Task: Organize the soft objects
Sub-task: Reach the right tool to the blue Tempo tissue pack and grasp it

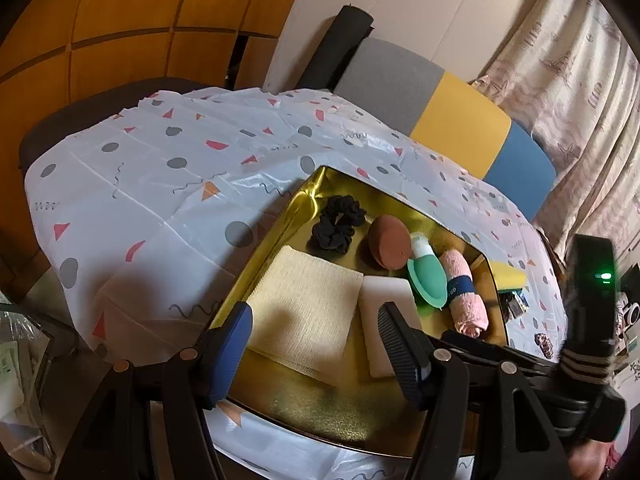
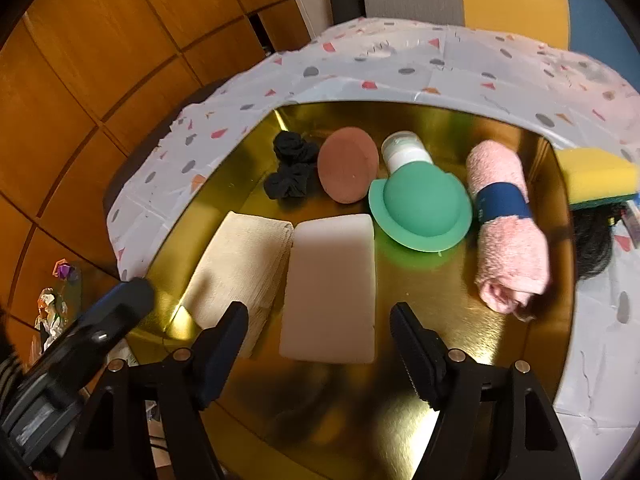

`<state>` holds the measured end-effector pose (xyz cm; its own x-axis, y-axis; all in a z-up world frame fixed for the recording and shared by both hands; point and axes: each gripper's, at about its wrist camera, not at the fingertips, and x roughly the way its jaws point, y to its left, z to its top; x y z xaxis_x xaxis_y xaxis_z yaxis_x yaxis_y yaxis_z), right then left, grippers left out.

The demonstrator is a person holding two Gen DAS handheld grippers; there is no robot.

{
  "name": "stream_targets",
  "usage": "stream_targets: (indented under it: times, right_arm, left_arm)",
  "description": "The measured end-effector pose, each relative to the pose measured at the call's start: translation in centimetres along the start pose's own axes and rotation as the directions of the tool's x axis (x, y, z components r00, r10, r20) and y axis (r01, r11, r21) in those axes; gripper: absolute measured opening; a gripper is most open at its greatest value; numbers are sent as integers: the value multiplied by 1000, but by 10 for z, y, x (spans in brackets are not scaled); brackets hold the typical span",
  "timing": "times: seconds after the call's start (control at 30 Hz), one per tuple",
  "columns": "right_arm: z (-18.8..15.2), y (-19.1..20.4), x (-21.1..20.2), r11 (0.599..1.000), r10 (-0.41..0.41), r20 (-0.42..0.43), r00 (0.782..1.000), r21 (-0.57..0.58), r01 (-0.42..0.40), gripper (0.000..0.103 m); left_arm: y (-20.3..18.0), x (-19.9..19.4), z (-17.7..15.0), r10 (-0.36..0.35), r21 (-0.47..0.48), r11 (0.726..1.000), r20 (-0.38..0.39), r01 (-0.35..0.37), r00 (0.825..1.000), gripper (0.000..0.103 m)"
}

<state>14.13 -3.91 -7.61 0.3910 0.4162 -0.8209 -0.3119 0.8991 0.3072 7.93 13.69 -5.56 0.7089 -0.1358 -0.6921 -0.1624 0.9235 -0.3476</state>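
A gold tray [image 2: 460,344] holds a folded cream cloth [image 2: 236,264], a white sponge block [image 2: 332,284], a black scrunchie [image 2: 290,170], a brown round sponge [image 2: 348,164], a green silicone bottle [image 2: 420,204] and a rolled pink towel [image 2: 506,228] with a blue band. My right gripper [image 2: 320,344] is open and empty just above the white sponge's near end. My left gripper [image 1: 316,340] is open and empty above the cream cloth [image 1: 304,308] and the white sponge [image 1: 384,304]. The tray [image 1: 320,408] also shows in the left wrist view.
A yellow and green scouring sponge [image 2: 600,176] lies on the patterned tablecloth [image 2: 400,64] just right of the tray. A dark object [image 2: 596,240] lies beside it. A grey, yellow and blue chair back [image 1: 460,120] stands behind the table. Wooden panels [image 1: 120,20] are on the left.
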Motion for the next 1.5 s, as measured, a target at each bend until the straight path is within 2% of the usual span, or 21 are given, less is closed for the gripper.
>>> stream_targets:
  times: [0.3, 0.5, 0.6, 0.73, 0.77, 0.8, 0.83, 0.97, 1.0, 1.1, 1.13, 1.27, 1.37, 1.5]
  right_arm:
    - [-6, -4, -37, 998, -51, 90, 995, -26, 53, 74]
    - [-13, -25, -65, 988, -146, 185, 972, -15, 152, 77]
    - [-24, -50, -70, 984, -181, 159, 971, 29, 178, 77]
    - [-46, -86, -74, 971, -232, 114, 966, 91, 222, 77]
    - [-52, -96, -75, 966, -248, 101, 963, 106, 237, 80]
    - [-59, -110, -77, 970, -221, 99, 970, 129, 208, 90]
    - [-63, -118, -79, 971, -199, 100, 975, 152, 182, 92]
    - [-72, -144, -90, 971, -142, 117, 983, 212, 115, 93]
    - [-72, -147, -93, 971, -132, 136, 982, 219, 100, 93]
    - [-74, -170, -109, 956, -36, 212, 977, 292, -29, 94]
    - [-74, -176, -114, 950, -34, 232, 972, 310, -40, 94]
    - [-69, -205, -122, 934, -163, 249, 955, 350, 69, 94]
    - [-59, -235, -123, 905, -266, 228, 937, 393, 161, 94]
    - [-34, -265, -117, 894, -358, 205, 911, 357, 271, 94]
  left_arm:
    - [-14, -3, -5, -87, 42, 995, -7, 88, 996, 66]
    - [-34, -6, -14, -134, 119, 984, -16, 135, 991, 66]
    - [-51, -5, -21, -181, 194, 963, -47, 187, 982, 66]
    - [-83, -7, -41, -245, 338, 904, -91, 261, 965, 66]
    - [-89, -9, -46, -256, 361, 891, -97, 274, 962, 66]
    - [-97, -11, -51, -271, 390, 874, -104, 290, 957, 66]
    - [-102, -13, -54, -279, 406, 863, -108, 299, 954, 66]
    - [-121, -20, -64, -310, 462, 824, -118, 329, 943, 66]
    - [-125, -20, -66, -312, 467, 820, -122, 332, 942, 66]
    - [-132, -19, -72, -307, 468, 818, -138, 335, 942, 66]
    - [-135, -17, -73, -307, 465, 817, -147, 340, 940, 66]
    - [-152, -12, -78, -316, 456, 814, -174, 360, 933, 66]
    - [-165, -11, -79, -336, 436, 817, -170, 376, 926, 66]
    - [-179, -7, -86, -351, 409, 819, -199, 403, 915, 66]
